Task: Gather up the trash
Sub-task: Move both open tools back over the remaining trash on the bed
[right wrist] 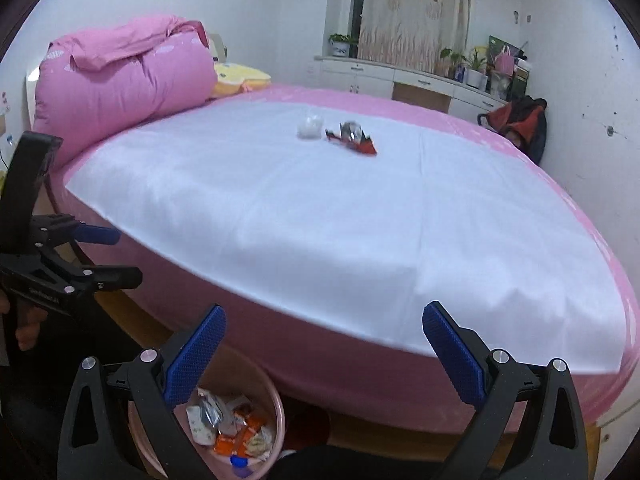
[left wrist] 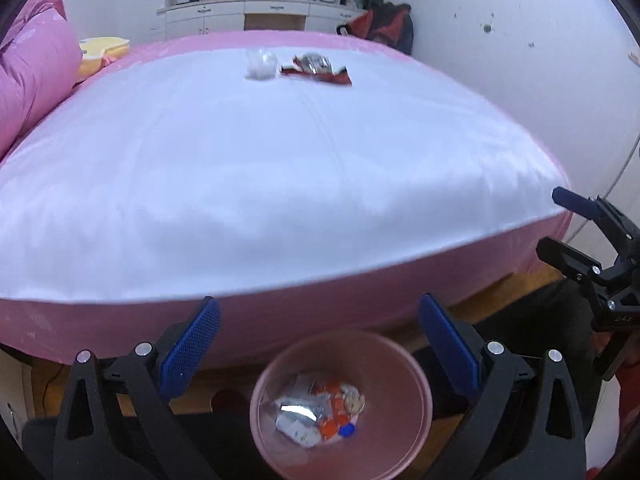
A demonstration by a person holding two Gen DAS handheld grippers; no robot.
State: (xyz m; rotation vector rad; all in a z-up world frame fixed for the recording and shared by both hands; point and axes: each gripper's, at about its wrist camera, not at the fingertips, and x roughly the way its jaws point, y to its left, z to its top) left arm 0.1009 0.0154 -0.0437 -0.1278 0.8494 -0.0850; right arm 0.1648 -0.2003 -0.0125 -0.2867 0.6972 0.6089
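Note:
Far back on the bed's white sheet (left wrist: 280, 168) (right wrist: 320, 208) lie a crumpled white tissue (left wrist: 260, 65) (right wrist: 310, 127) and, just right of it, a red and silver wrapper (left wrist: 316, 70) (right wrist: 352, 138). A pink bin (left wrist: 360, 356) (right wrist: 279, 412) holding several wrappers stands on the floor at the bed's near edge. My left gripper (left wrist: 320, 308) (right wrist: 116, 254) hovers open and empty right above the bin. To its right, my right gripper (right wrist: 324, 316) (left wrist: 554, 222) is also open and empty, over the bed's edge with the bin below its left finger.
A rolled pink quilt (right wrist: 120, 84) and a yellow pillow (right wrist: 240, 76) lie at the bed's far left. White cabinets with potted plants (right wrist: 400, 76) line the back wall. A red and black backpack (right wrist: 520, 124) leans by the right wall. A hand (right wrist: 28, 328) holds the left gripper.

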